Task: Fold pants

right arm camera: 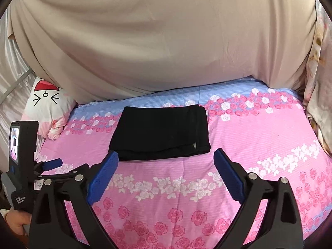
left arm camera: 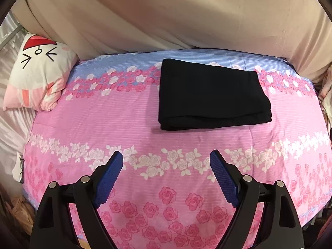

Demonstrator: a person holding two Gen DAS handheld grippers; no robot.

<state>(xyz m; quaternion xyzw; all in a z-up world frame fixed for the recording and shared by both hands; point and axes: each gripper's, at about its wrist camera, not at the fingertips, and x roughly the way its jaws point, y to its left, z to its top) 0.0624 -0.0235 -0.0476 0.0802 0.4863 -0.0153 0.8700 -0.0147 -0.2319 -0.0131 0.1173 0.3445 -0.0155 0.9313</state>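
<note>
The left gripper (left arm camera: 166, 159) and right gripper (right arm camera: 166, 157) both hover spread wide and empty above the pink rose-print bedspread (left arm camera: 103, 120). The black pants (left arm camera: 211, 95) lie folded ahead, toward the far side, apart from both grippers.

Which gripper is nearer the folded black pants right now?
Right. The right gripper hangs open at the near edge of the pants; the left gripper is open too, farther back over the bedspread.

Black pants (left arm camera: 211, 95) are shown on a bedspread (left arm camera: 103, 120) striped pink and blue, patterned with pink and white roses; claw pads (left arm camera: 109, 178) are blue.
</note>
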